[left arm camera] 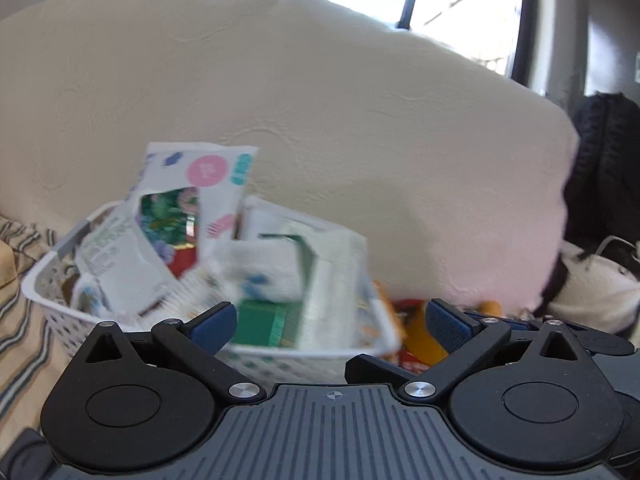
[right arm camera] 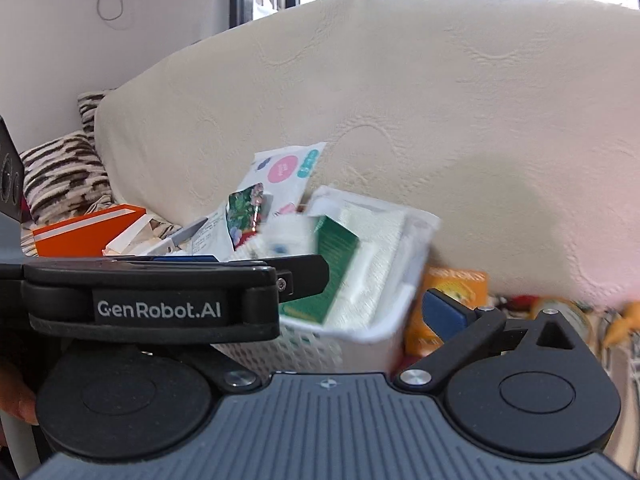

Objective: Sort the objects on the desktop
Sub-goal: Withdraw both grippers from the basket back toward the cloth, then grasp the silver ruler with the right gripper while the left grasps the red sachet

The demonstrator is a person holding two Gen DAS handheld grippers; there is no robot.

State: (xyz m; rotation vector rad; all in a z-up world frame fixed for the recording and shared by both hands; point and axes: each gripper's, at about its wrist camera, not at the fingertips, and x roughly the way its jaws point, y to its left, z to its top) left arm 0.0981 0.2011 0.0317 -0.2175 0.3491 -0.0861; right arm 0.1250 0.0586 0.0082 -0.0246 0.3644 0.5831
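A white perforated basket stands close ahead, packed with paper packets, a green box and an upright white packet with a pink dot. My left gripper is open just before the basket's near wall, with nothing pressed between its blue pads. In the right wrist view the left gripper shows side-on and hides one finger of my right gripper. The other finger stands far out by the basket's right corner, so the right gripper is open and holds nothing.
A cream-covered sofa back rises behind the basket. An orange box and yellow-red items lie right of the basket. An orange tray and a striped cushion are on the left. A black backpack stands at far right.
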